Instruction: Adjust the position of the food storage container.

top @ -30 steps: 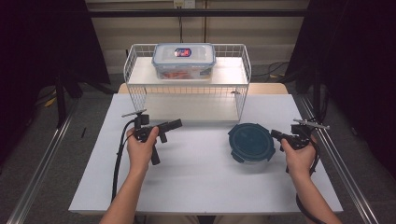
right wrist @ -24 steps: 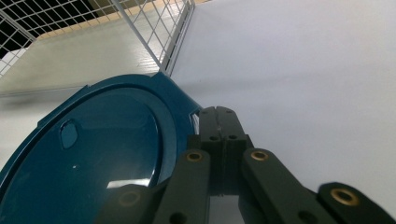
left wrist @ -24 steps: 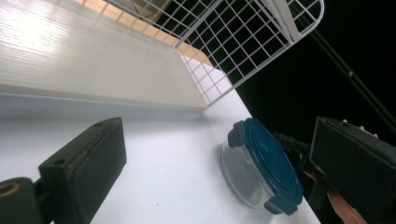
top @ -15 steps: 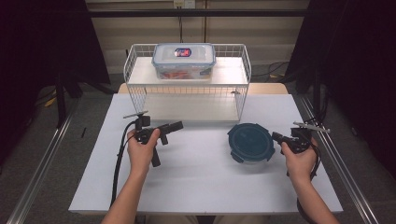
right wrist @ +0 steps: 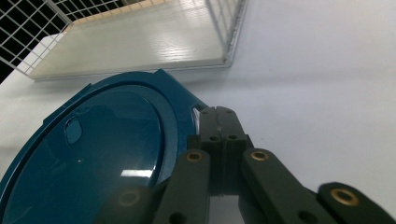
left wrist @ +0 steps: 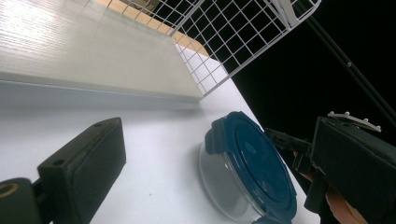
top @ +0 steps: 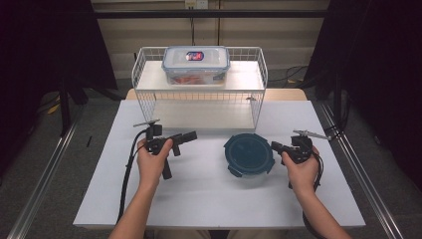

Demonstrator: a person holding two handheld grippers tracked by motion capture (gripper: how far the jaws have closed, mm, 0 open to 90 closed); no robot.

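A round clear container with a dark teal lid stands on the white table in front of the wire rack. My right gripper is shut with nothing between its jaws. Its tip sits right at the lid's right rim, by a clip tab. My left gripper hovers to the left of the container, lying on its side and pointing at it. Its jaws stand wide open and empty, well short of the lid.
A white wire rack with a pale shelf board stands at the table's back. A rectangular clear lidded box rests on top of it. Cables trail from both grippers. Bare table lies in front of the container.
My right gripper has slid left, and the round container has shifted left with it, toward the table's middle. The left hand has stayed put.
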